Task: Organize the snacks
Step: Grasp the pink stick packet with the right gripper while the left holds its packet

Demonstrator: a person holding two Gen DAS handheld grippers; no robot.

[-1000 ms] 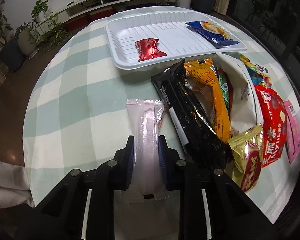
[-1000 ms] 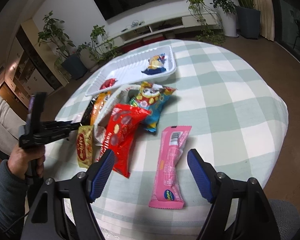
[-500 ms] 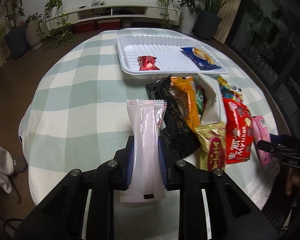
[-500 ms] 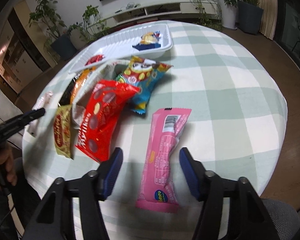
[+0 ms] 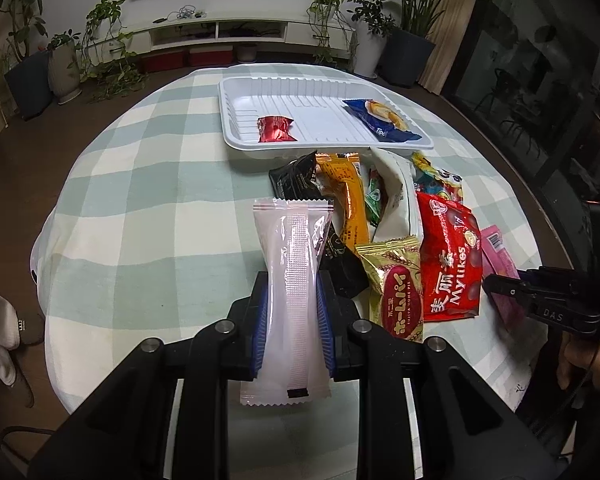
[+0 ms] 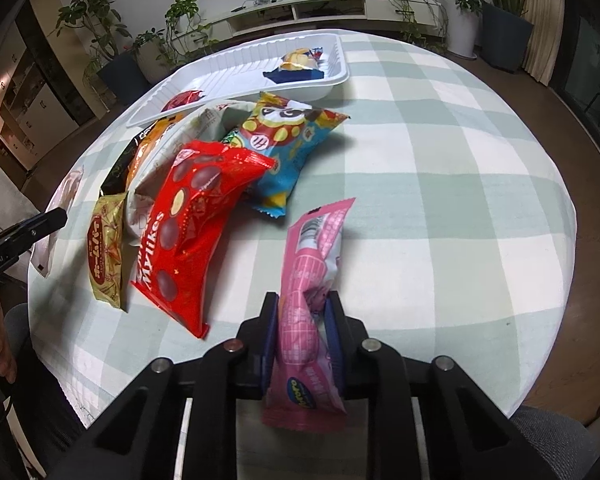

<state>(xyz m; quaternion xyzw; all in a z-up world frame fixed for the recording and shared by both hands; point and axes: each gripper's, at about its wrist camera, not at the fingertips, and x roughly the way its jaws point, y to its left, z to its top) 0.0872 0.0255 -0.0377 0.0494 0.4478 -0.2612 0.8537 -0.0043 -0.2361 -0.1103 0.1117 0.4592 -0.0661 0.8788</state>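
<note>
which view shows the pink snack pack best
The right wrist view: the pink snack pack runs nearly full length there, pinched at its middle by the right gripper. The left wrist view shows only a sliver of it, behind the red bag.

left wrist: rides left gripper (image 5: 292, 328), above desk (image 5: 148, 184) near edge, faces tray (image 5: 260, 84) and TV wall | right wrist: rides right gripper (image 6: 302, 340), desk's right side, faces left-forward | shared: snack pile (image 5: 448, 256), tray, desk
</note>
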